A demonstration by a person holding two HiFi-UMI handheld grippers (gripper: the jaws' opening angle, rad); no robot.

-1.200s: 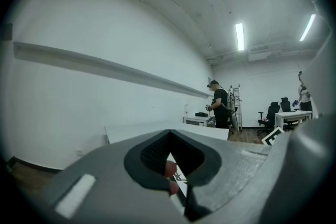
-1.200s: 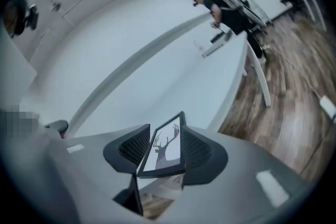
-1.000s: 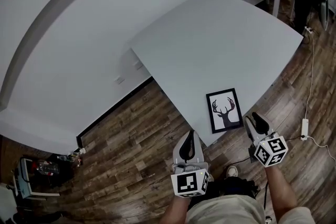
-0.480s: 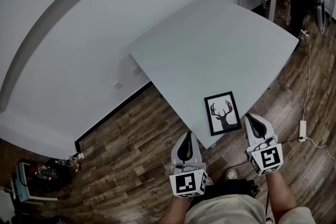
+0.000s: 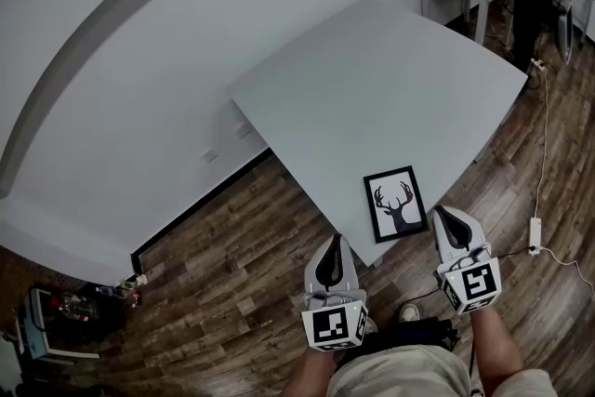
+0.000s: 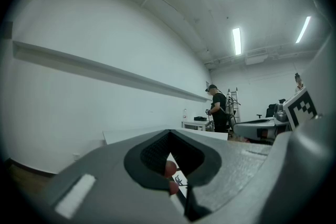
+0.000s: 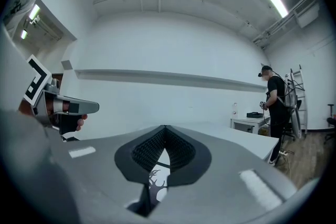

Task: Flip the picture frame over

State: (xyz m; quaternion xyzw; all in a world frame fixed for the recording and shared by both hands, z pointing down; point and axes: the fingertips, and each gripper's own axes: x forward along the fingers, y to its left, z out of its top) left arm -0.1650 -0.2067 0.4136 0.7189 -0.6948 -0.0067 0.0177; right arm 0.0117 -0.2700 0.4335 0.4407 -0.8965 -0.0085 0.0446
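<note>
Head view, picture frame (image 5: 397, 203) beside right tool (image 5: 452, 220)

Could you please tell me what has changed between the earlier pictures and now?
The right gripper rolled from tilted to upright and closed its jaws on nothing. Nothing was taken hold of or let go. The left gripper stayed put, shut, and the picture frame still lies face up, untouched, near the table's near edge.

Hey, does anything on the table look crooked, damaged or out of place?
Nothing stands out. The picture frame lies flat, deer picture up, close to the near edge of the table, and looks undamaged.
</note>
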